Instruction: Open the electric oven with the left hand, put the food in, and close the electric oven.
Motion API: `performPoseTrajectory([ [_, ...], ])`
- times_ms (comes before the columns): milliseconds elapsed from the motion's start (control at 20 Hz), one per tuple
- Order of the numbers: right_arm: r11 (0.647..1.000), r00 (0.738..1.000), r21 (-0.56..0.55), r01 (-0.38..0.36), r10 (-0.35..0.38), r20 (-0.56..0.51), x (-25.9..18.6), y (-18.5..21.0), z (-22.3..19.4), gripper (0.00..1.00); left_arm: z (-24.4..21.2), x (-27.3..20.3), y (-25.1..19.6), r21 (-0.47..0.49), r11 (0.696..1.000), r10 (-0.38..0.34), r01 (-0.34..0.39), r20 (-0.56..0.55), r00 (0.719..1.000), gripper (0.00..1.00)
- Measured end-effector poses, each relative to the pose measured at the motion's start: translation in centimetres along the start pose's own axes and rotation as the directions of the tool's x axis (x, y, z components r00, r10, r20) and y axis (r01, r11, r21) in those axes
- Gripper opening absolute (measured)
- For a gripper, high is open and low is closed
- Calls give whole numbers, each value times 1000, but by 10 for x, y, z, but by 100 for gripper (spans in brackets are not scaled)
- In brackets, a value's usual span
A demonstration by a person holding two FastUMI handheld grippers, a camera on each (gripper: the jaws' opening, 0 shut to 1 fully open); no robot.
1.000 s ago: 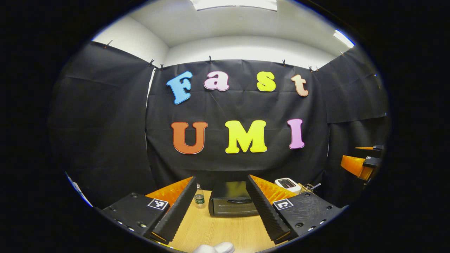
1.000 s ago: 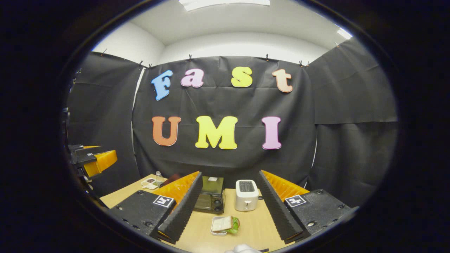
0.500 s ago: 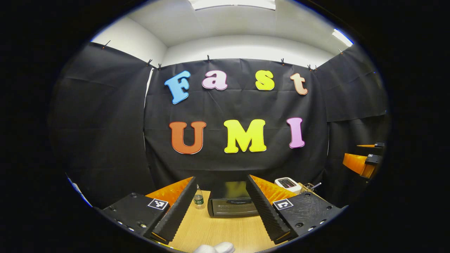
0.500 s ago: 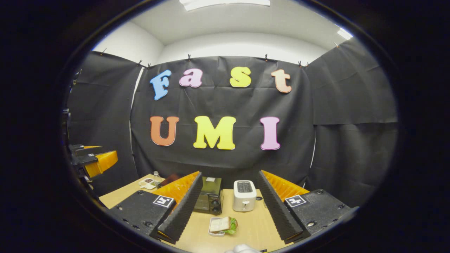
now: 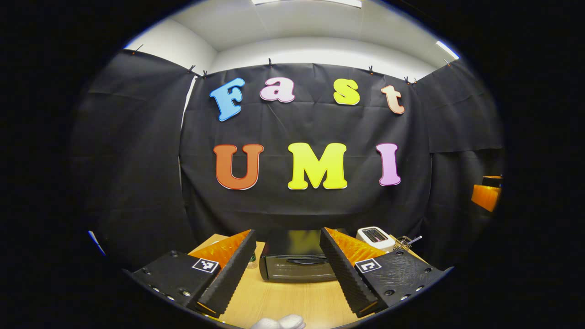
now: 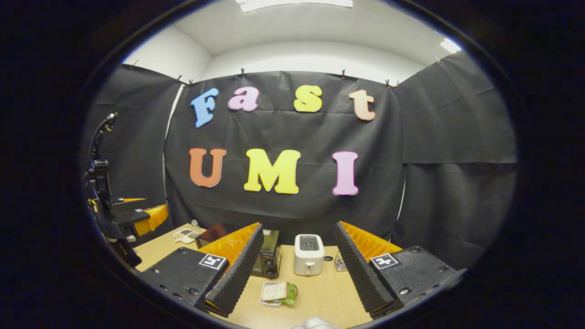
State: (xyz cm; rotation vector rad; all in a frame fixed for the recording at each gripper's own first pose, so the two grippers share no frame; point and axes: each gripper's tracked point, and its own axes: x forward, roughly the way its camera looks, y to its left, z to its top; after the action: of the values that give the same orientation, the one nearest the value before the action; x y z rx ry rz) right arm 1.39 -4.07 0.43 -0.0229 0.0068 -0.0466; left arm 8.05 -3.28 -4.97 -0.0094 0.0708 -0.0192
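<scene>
A black electric oven stands on the wooden table straight ahead of my left gripper. Its door is closed, and the handle runs across the top of the door. My left gripper is open, short of the oven, with nothing between its fingers. In the right gripper view the oven sits left of a white toaster. The food, a sandwich with lettuce in a small white tray, lies on the table in front of them. My right gripper hangs open above and behind the tray, holding nothing.
A small bottle peeks out beside the oven, behind my left finger. A toaster and a wire rack stand right of the oven. A food container lies at the table's far left. A small glass item sits right of the toaster.
My left gripper has moved forward towards the oven, which looks larger and now hides most of the bottle. My right gripper has drifted a little, so the sandwich tray sits further left between its fingers.
</scene>
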Motion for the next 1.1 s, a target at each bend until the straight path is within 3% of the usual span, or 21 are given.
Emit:
performPoseTrajectory([
  [300,998,999,-30,47,-47,-5,7,-33,-6,100,-54,72,-31,-8,1000,-27,26,-46,999,93],
  [500,995,996,-55,77,-80,-35,13,-51,-23,100,-111,119,-53,-21,999,-36,33,-154,987,93],
  [700,992,991,-67,103,-108,-79,18,-62,-39,100,-148,157,-61,25,999,-26,32,-198,980,93],
  [900,990,984,-73,121,-130,-121,22,-71,-54,100,-184,191,-61,65,998,-5,22,-253,967,93],
  [950,989,982,-75,127,-136,-131,23,-72,-58,96,-194,198,-60,74,997,-1,22,-270,963,94],
  [1050,988,979,-73,133,-143,-147,22,-76,-62,95,-218,201,-61,58,998,-4,25,-343,939,94],
  [1100,988,978,-71,138,-147,-149,22,-77,-64,100,-210,205,-62,64,997,-9,29,-297,955,87],
])
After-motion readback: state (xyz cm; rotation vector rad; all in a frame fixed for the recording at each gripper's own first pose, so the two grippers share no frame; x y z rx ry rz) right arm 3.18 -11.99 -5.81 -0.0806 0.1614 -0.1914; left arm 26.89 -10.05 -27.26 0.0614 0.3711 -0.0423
